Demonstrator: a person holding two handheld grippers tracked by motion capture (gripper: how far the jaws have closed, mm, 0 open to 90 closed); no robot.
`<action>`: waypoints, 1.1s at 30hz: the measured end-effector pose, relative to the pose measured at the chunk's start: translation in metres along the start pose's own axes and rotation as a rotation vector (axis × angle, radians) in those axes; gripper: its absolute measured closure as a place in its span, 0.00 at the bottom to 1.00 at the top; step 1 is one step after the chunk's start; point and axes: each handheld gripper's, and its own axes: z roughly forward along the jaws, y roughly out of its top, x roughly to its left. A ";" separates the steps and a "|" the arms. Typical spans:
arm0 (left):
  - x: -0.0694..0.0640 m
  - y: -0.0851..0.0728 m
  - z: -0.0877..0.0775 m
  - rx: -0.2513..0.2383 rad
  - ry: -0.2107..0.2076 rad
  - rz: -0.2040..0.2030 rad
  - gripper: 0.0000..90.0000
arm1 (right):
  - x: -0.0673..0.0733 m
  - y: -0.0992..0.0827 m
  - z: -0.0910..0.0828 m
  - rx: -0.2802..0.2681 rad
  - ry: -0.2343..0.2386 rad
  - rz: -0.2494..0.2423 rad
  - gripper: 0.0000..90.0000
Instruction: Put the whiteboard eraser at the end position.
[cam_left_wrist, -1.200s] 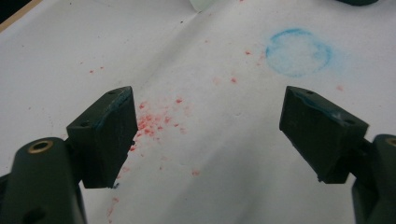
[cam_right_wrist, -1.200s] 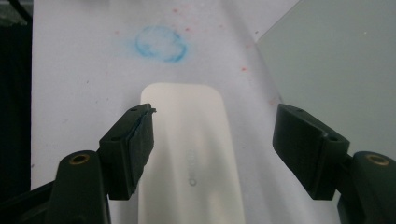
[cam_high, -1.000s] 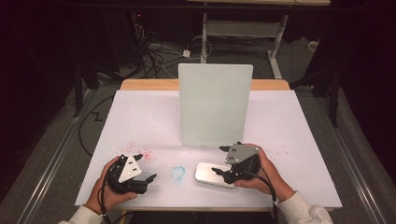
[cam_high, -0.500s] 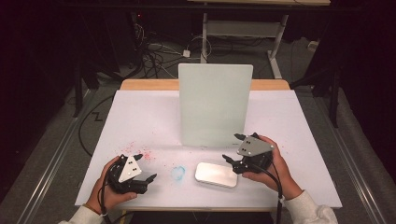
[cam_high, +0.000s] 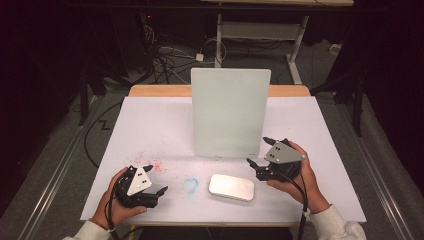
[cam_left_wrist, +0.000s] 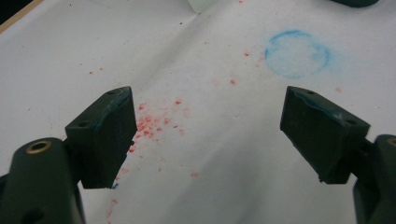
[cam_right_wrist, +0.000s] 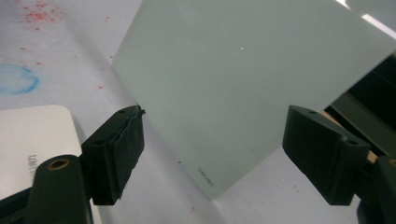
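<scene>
A flat white box with rounded corners (cam_high: 231, 186) (cam_right_wrist: 32, 135) lies on the white table cover near the front edge. Just to its right, my right gripper (cam_high: 256, 151) (cam_right_wrist: 215, 114) hovers apart from it. Its jaws have just been opening and stand open with nothing between them, facing the lower right corner of an upright pale green board (cam_high: 230, 114) (cam_right_wrist: 243, 79). My left gripper (cam_high: 156, 180) (cam_left_wrist: 208, 95) rests at the front left, open and empty, over red specks (cam_left_wrist: 152, 123) on the cover.
A blue ring-shaped smudge (cam_high: 190, 185) (cam_left_wrist: 296, 53) marks the cover between the grippers, left of the box. The table (cam_high: 150, 125) has a wooden far edge (cam_high: 160, 90). Cables and a desk frame (cam_high: 260, 30) lie on the dark floor beyond.
My right gripper has drawn away from the white box to the right and its jaws have opened. The box stays flat on the table. My left gripper has not moved.
</scene>
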 end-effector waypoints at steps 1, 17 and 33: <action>0.000 0.000 0.000 0.000 0.001 0.000 0.20 | -0.001 -0.001 -0.001 -0.004 -0.007 0.007 0.24; 0.000 0.000 0.000 0.002 0.001 0.003 0.20 | -0.016 -0.017 -0.013 0.016 -0.089 0.048 0.20; 0.001 0.000 0.001 -0.002 -0.005 0.002 0.20 | -0.018 -0.037 -0.026 0.035 -0.126 0.069 0.21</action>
